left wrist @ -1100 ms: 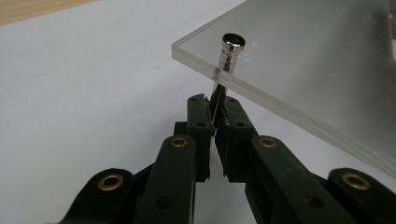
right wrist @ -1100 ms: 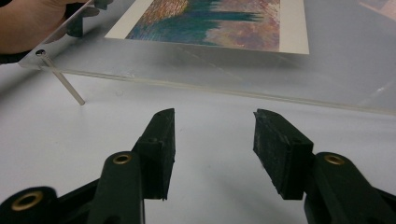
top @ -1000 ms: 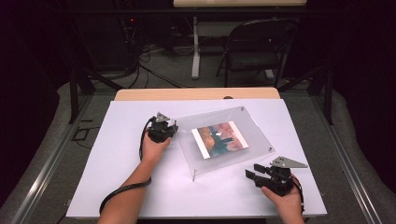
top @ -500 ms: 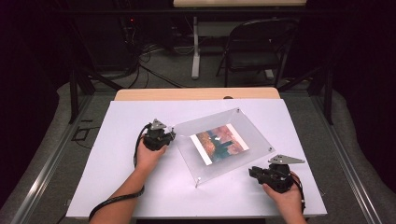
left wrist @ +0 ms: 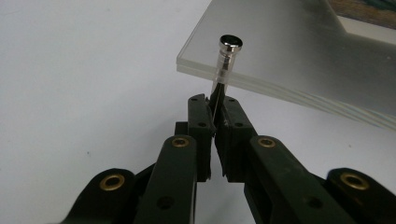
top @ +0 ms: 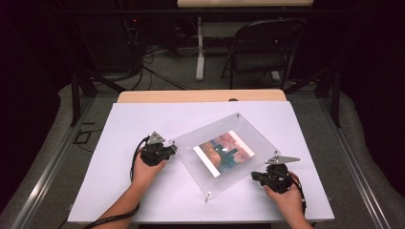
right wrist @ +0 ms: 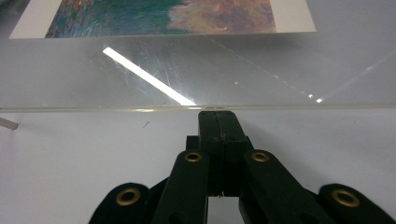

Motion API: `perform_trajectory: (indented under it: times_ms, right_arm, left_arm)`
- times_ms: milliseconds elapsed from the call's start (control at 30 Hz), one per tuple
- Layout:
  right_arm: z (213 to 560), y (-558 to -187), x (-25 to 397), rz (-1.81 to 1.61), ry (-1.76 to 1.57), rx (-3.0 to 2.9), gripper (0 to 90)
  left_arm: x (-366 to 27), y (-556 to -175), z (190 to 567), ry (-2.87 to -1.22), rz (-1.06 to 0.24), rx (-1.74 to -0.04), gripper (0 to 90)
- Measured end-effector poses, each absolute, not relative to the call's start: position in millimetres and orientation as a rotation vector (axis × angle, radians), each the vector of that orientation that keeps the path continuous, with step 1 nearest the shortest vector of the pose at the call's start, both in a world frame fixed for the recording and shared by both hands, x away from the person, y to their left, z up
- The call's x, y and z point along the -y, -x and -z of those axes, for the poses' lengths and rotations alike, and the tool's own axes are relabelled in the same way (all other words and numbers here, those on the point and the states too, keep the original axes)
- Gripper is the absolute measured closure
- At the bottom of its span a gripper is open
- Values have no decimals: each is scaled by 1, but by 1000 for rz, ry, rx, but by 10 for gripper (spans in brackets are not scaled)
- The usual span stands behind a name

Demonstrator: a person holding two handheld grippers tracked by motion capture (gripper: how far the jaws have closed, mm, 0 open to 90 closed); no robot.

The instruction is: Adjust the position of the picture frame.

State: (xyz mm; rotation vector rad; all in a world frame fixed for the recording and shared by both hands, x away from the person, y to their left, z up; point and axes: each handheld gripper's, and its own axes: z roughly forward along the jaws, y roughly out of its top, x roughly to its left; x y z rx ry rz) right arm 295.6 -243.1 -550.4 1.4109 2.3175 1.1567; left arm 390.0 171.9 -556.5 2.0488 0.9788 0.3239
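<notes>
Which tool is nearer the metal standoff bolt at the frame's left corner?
Left. The left tool is clamped on the bolt; the right tool sits at the frame's opposite edge.

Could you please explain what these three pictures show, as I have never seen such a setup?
A person sits at a white table with a hand-held grasping tool in each hand. The high view looks down from above; the other two come from cameras riding on each tool, looking along its black jaws. On the table lies a clear acrylic frame with a colourful print inside and metal pins at its corners. The left tool is shut on one corner pin. The right tool has its jaws closed, tips at the frame's edge, apparently holding nothing.
</notes>
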Motion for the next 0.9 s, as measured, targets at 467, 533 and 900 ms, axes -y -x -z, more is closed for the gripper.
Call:
perform_trajectory:
  times_ms: [467,533,900]
  right_arm:
    - [545,-330,235,-1130,-1433,-2359,900]
    - [544,-338,231,-1115,-1418,-2364,900]
    - [524,-380,220,-1299,-1387,-2323,900]
  left_arm:
    - [-193,-368,558,-2035,-357,-1035,852]
    - [-197,-362,558,-2032,-363,-1048,853]
    - [-202,-332,556,-2033,-342,-1072,854]
